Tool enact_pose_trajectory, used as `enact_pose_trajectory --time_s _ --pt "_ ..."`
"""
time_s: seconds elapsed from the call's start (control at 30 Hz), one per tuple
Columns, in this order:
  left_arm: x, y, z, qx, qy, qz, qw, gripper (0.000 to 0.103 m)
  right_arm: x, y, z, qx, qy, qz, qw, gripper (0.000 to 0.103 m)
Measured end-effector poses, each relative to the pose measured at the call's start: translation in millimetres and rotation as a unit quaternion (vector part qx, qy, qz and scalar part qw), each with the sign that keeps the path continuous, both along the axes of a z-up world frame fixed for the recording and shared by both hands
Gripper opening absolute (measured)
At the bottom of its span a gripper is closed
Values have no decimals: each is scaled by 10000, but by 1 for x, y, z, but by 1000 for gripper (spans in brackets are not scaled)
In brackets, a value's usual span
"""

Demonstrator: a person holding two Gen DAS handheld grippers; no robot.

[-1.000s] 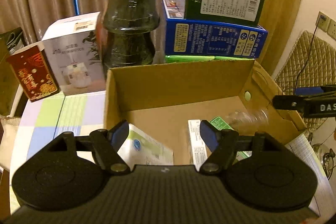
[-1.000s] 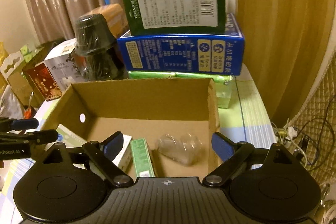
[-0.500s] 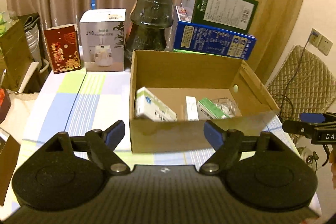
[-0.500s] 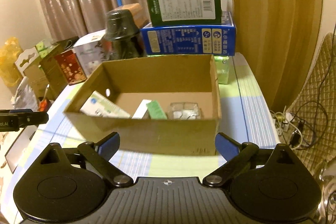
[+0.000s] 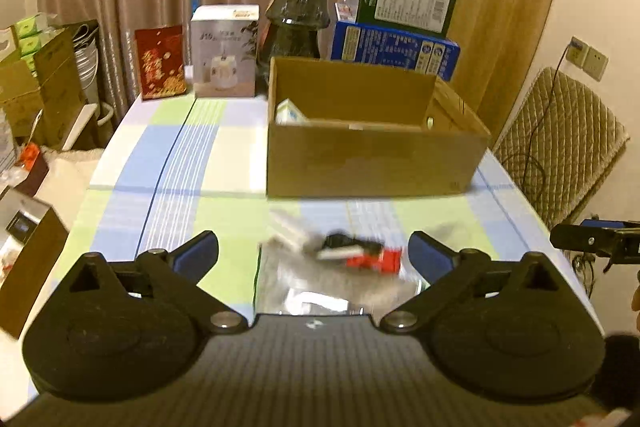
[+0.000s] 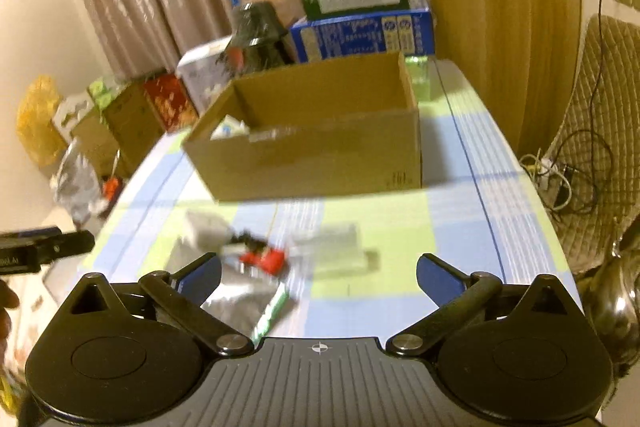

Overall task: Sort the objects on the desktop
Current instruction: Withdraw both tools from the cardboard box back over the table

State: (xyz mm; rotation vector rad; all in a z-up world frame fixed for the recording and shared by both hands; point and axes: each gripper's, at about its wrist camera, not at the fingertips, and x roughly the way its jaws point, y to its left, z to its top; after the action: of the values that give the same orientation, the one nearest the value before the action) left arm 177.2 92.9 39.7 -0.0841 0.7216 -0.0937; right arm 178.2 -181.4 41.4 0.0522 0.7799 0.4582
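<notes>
An open cardboard box (image 5: 376, 155) (image 6: 320, 155) stands on the checked tablecloth (image 5: 168, 163), with a white carton (image 5: 290, 115) inside at its left. Nearer me lie blurred loose items: a red and black piece (image 5: 360, 253) (image 6: 266, 259), a silver foil pouch (image 5: 320, 291) (image 6: 236, 295), a clear pack (image 6: 332, 243) and a green-edged packet (image 6: 274, 311). My left gripper (image 5: 316, 253) hangs above these items, its jaws opening wide and touching nothing. My right gripper (image 6: 320, 273) hangs over the same spot from the right, jaws also opening, nothing gripped.
Behind the cardboard box stand a blue box (image 5: 394, 53) with a green box (image 5: 404, 1) on top, dark stacked bowls (image 5: 296, 19), a white box (image 5: 224, 53) and a red box (image 5: 160, 61). A quilted chair (image 5: 560, 147) is at the right, cartons (image 5: 36, 83) at the left.
Both grippers have pulled back from over the cardboard box to the near side of the table. Their jaws have spread wider. The loose items in front of the box have come into view.
</notes>
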Motion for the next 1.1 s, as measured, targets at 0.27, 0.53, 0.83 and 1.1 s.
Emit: enact_pose_trajectory --time_s 0.27,0.53,0.83,1.1 --pt "-53 3 -24 66 226 -239 9994 101 -35 -12 -14 -92 83 10 9999 101" --pt "-74 1 -37 48 417 -390 9984 102 -43 -22 -20 -83 183 -59 9998 101" --pt "-78 -4 -44 96 546 -428 9975 101 -44 -23 -24 -96 257 -38 9996 101" --pt "-73 -10 -46 403 588 -785 9944 102 -39 -21 -24 -253 263 134 9992 101"
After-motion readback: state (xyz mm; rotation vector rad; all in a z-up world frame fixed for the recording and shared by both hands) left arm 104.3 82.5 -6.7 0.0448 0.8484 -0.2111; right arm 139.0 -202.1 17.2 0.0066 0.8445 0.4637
